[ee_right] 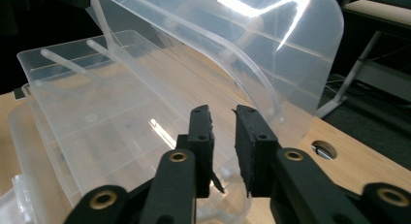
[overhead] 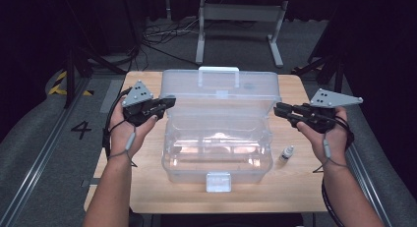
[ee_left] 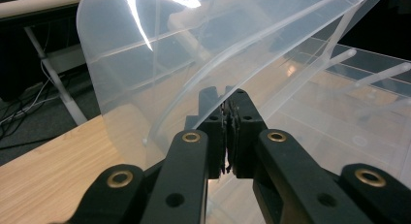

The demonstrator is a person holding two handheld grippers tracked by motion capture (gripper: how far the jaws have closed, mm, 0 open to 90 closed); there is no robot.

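— Clear plastic box (overhead: 216,153) sits mid-desk (overhead: 147,187), its lid (overhead: 221,87) swung up and back. Opening looks done?

— Seems so. Left tool (overhead: 169,101), jaws closed with nothing between them, is beside the lid's left edge; right tool (overhead: 277,109), jaws slightly parted and empty, is near the right edge.

— What's left?

— Perhaps loading the small bottle (overhead: 287,154) standing right of the box.

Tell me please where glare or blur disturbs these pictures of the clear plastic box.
High view: the room behind is dark, and light reflects softly inside the clear box. Left gripper view: a bright streak of glare crosses the raised lid, and the left gripper looks sharp. Right gripper view: a white glare patch sits on the lid, with the floor behind slightly soft.
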